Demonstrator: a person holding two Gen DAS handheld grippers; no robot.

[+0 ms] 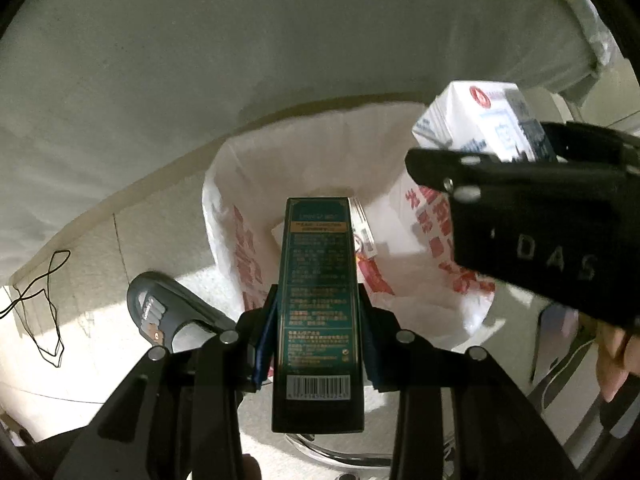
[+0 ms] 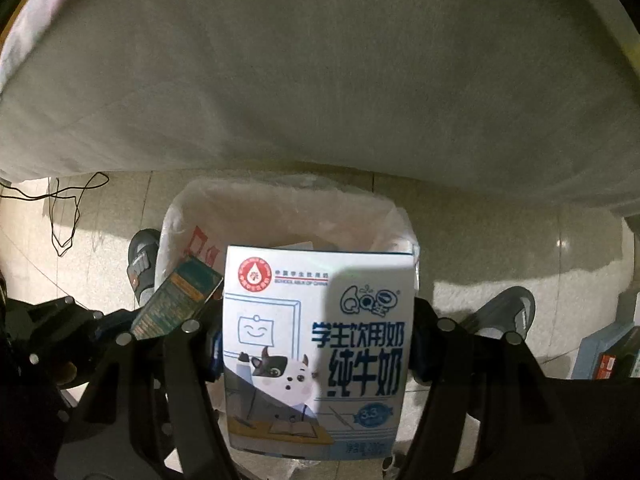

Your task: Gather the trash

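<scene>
**Two cartons over the bag, drop not yet made**

Trash is held in both grippers above the open mouth of the white plastic bag that stands on the floor beside the bed. The left gripper has its jaws closed narrow on the long sides of the dark green box. The right gripper has its jaws set wider, clamped on the milk carton.

The risk seems to be in the release. The two grippers are close together, so one carton could knock the other. The bag rim is soft and folded, and the milk carton sits near its edge in the left wrist view, so it may catch the rim and fall on the floor.

The left wrist view shows inside the bag, where some paper already lies, and only one slipper. The right wrist view shows both slippers, but the milk carton hides most of the bag's inside.
</scene>
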